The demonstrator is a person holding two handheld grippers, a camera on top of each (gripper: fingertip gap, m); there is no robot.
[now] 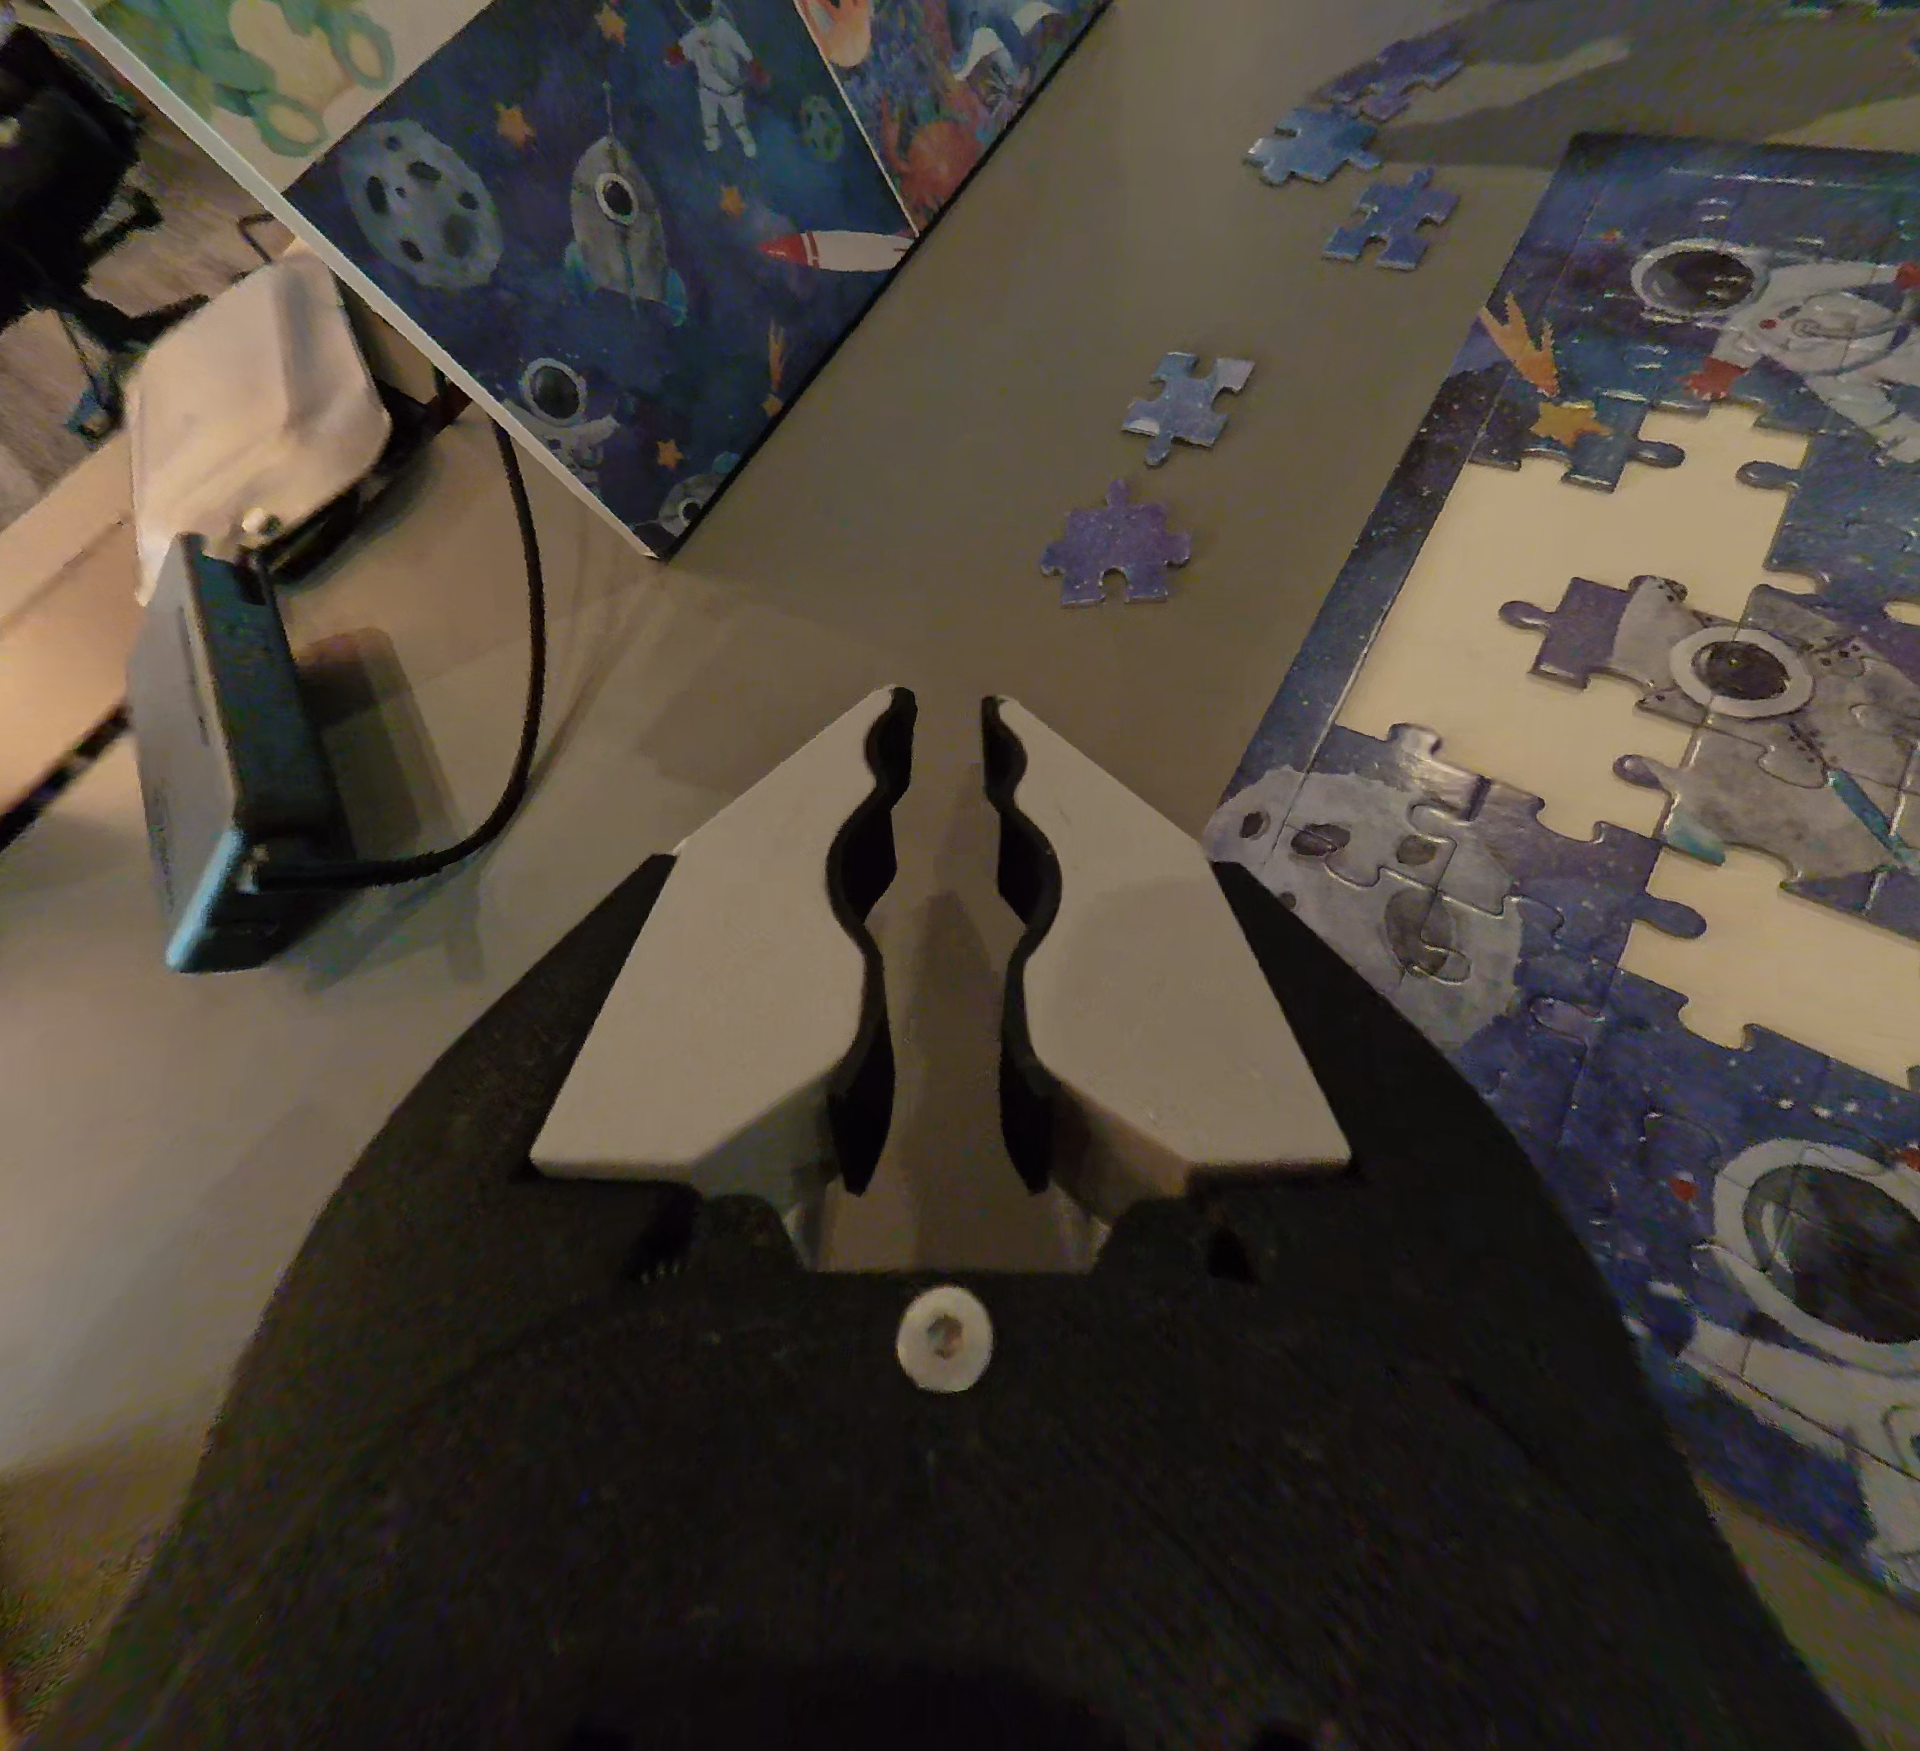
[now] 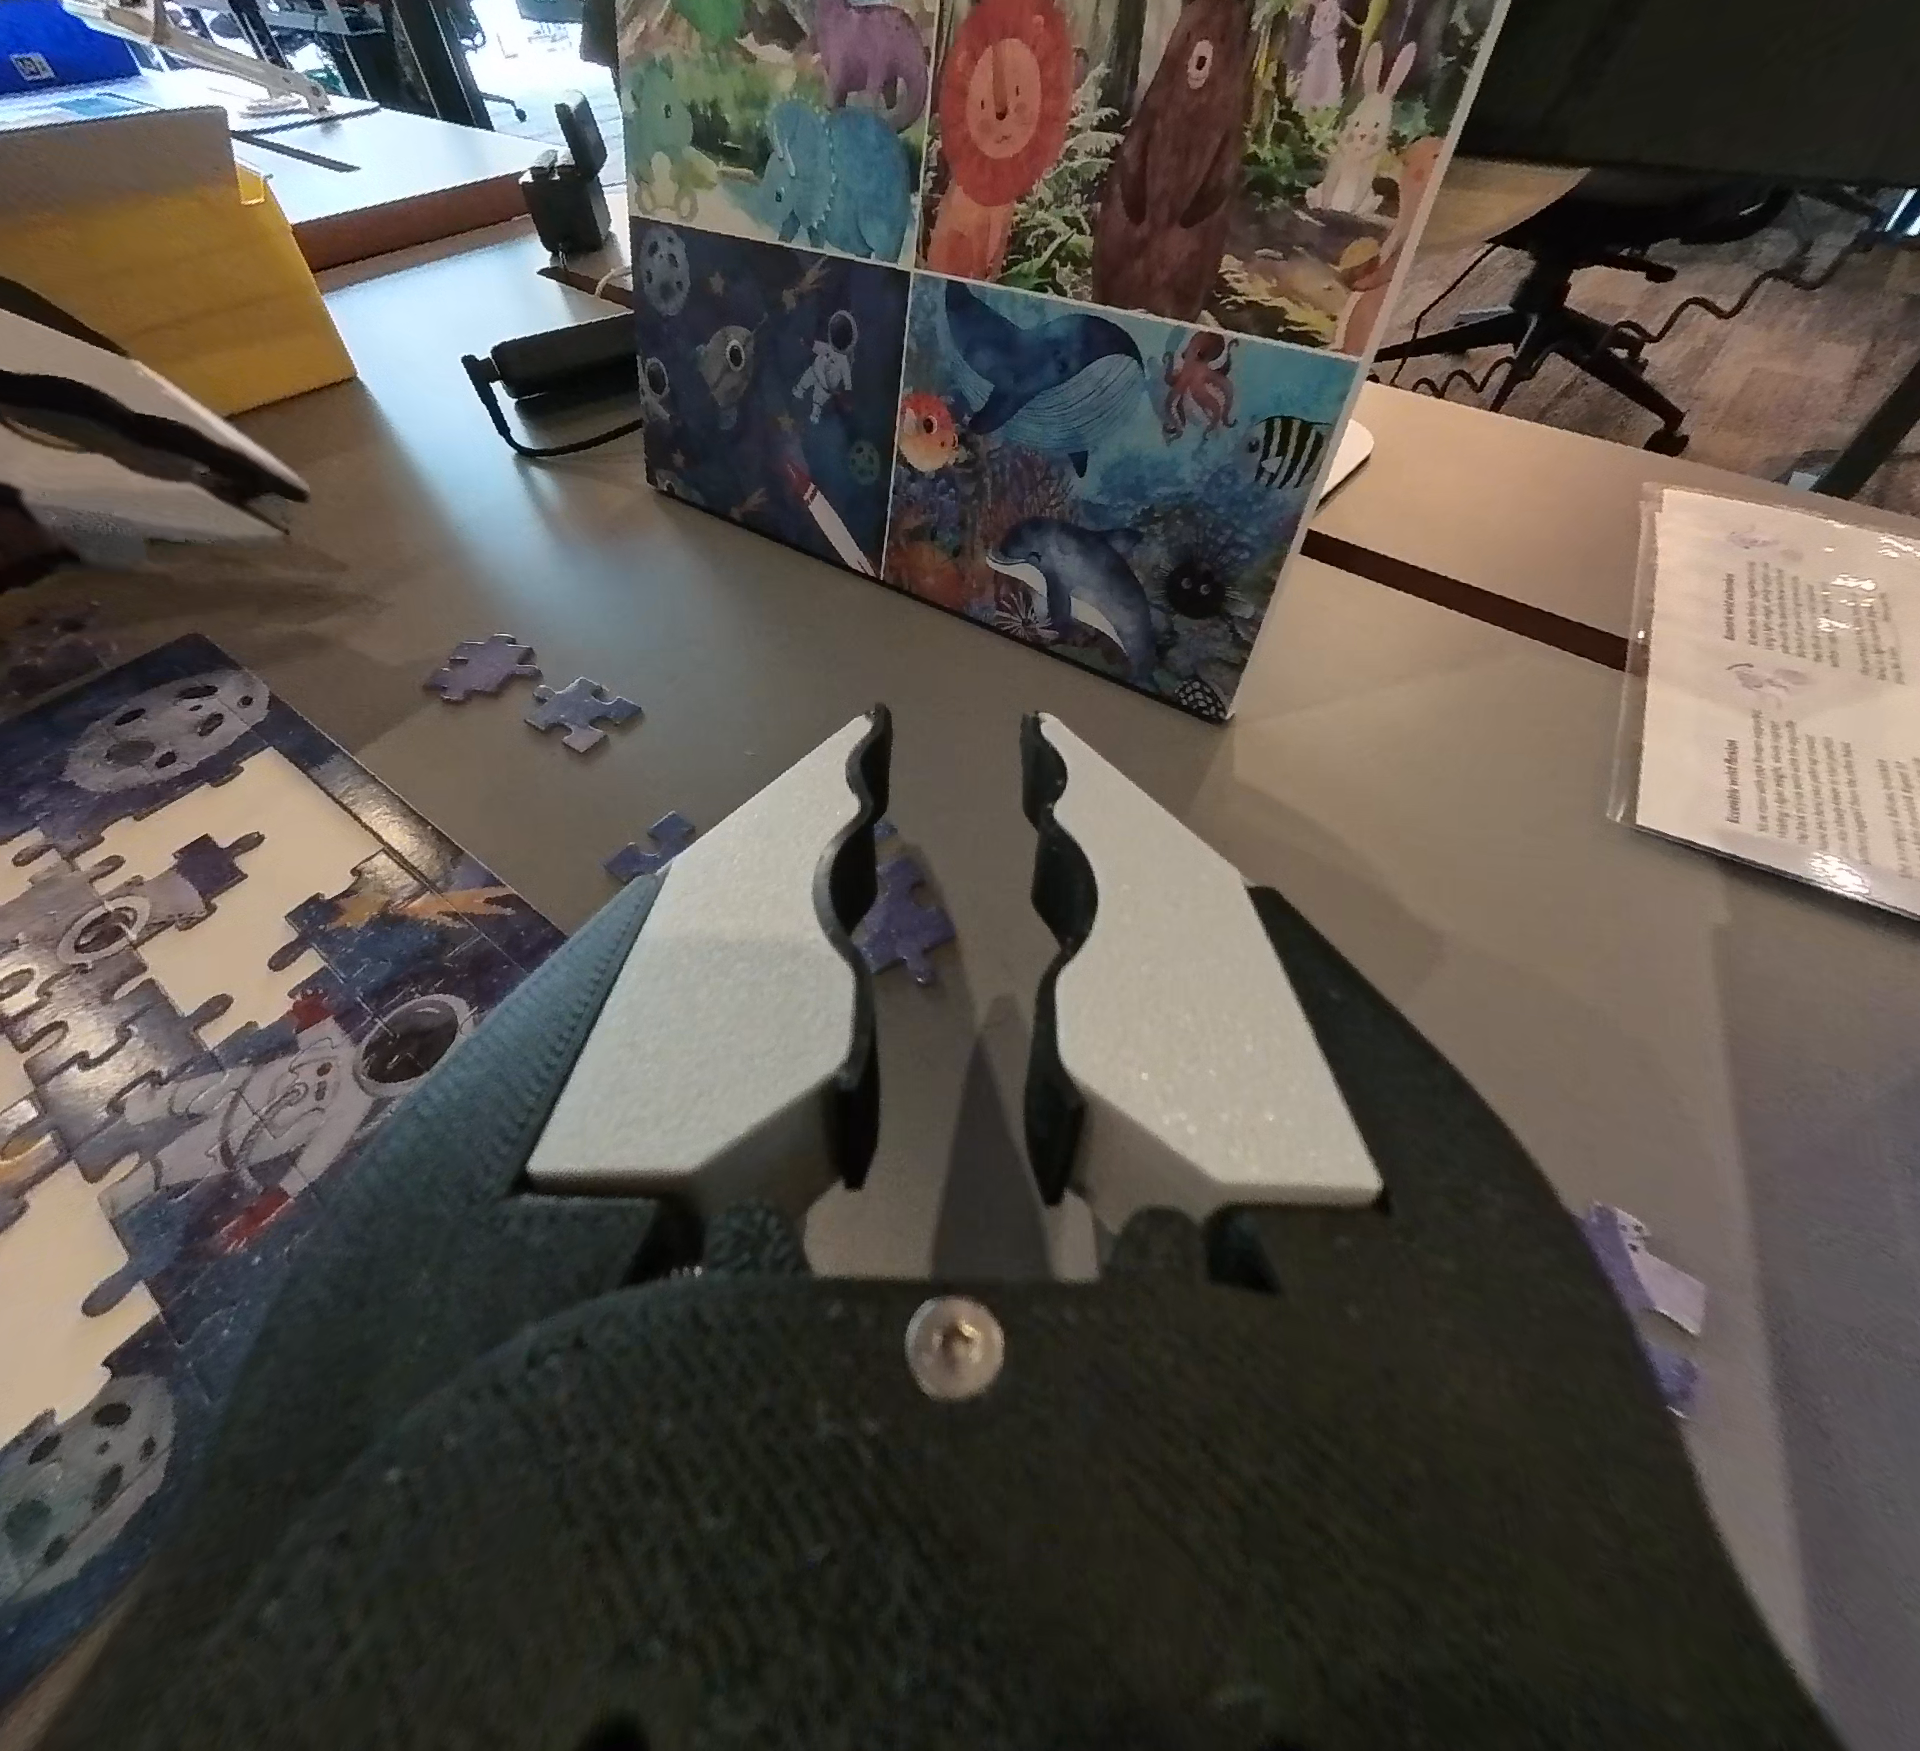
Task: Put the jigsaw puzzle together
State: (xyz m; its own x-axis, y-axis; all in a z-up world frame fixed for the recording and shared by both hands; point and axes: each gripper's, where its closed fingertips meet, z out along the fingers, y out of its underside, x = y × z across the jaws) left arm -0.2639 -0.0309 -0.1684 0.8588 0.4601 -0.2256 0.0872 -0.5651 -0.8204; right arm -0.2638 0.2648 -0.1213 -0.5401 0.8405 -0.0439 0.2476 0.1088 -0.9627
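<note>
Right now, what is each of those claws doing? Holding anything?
Left gripper: open, empty, above bare table.
Right gripper: open, empty, hanging over a loose puzzle piece.

The puzzle board lies flat on the table, right of the left gripper, with loose pieces in a row on the table between the board and the upright box behind them. In the right wrist view the board lies left of the right gripper, the box stands behind it, and one piece lies under its parted fingers. A sleeved sheet lies on the table to the right, well apart from the box.
</note>
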